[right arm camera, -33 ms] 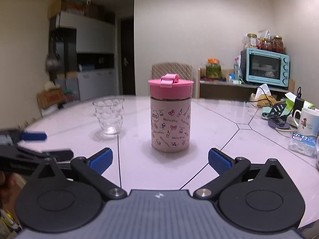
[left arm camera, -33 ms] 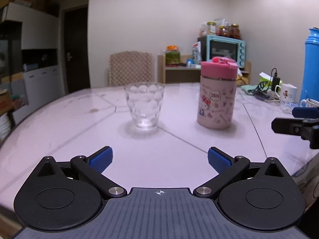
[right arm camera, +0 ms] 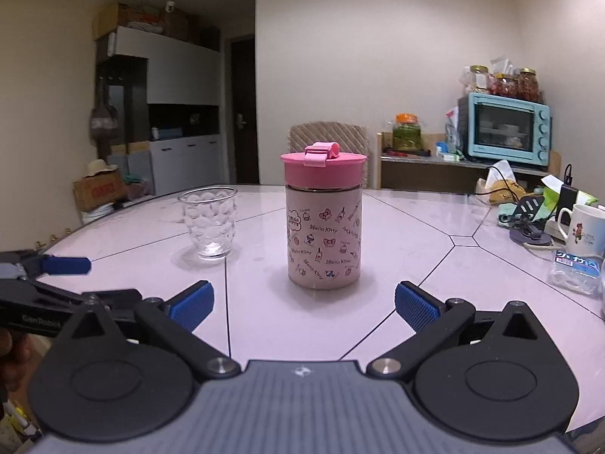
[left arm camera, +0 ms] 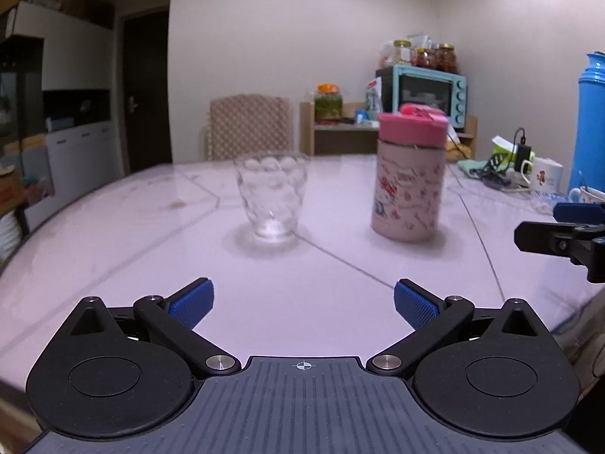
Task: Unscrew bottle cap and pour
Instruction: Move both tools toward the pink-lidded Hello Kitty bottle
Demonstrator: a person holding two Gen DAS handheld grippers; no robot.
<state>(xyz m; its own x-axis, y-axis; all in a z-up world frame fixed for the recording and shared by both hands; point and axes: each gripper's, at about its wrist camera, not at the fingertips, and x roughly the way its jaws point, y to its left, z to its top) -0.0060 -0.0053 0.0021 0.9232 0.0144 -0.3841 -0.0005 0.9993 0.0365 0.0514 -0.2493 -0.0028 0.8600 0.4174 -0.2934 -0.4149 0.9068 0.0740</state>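
Observation:
A Hello Kitty bottle (right arm camera: 324,246) with a pink screw cap (right arm camera: 323,170) stands upright on the pale table, straight ahead of my right gripper (right arm camera: 304,304), which is open and empty a short way in front of it. An empty clear dimpled glass (right arm camera: 210,223) stands to the bottle's left. In the left wrist view the glass (left arm camera: 271,196) is ahead and the bottle (left arm camera: 410,183) ahead right, its cap (left arm camera: 413,130) on. My left gripper (left arm camera: 303,302) is open and empty, well short of both. Each gripper shows at the other view's edge.
A white mug (right arm camera: 580,227), a phone stand with cables (right arm camera: 529,223) and a plastic packet (right arm camera: 574,272) lie at the table's right. A blue thermos (left arm camera: 591,121) stands far right. A chair (right arm camera: 328,140) stands behind the table, and a teal oven (right arm camera: 506,130) sits on a shelf.
The left wrist view has shifted slightly and looks blurred, so the left gripper is moving a little. The bottle, glass and right gripper have not visibly moved.

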